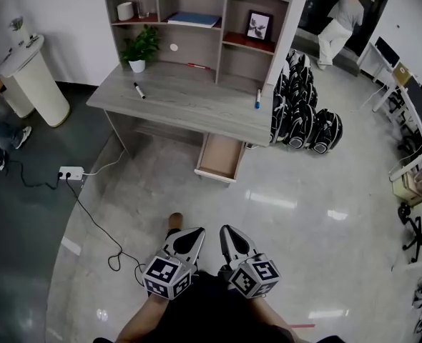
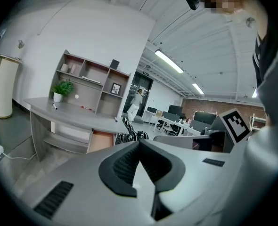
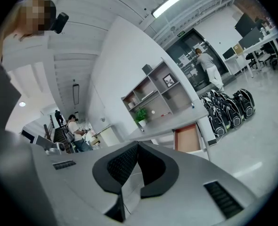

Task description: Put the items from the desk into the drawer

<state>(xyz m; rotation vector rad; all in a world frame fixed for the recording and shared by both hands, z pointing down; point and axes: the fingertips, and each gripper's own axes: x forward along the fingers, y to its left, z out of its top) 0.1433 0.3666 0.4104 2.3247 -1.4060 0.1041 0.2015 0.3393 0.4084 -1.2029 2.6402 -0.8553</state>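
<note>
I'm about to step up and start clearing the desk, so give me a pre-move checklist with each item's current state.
1. Drawer open: ok.
2. Left gripper empty, jaws together: ok.
3. Right gripper empty, jaws together: ok.
4. Black marker, red pen and blue marker within reach: not ok, they lie on the desk far ahead.
5. Room in drawer: ok, its visible part looks bare.
</note>
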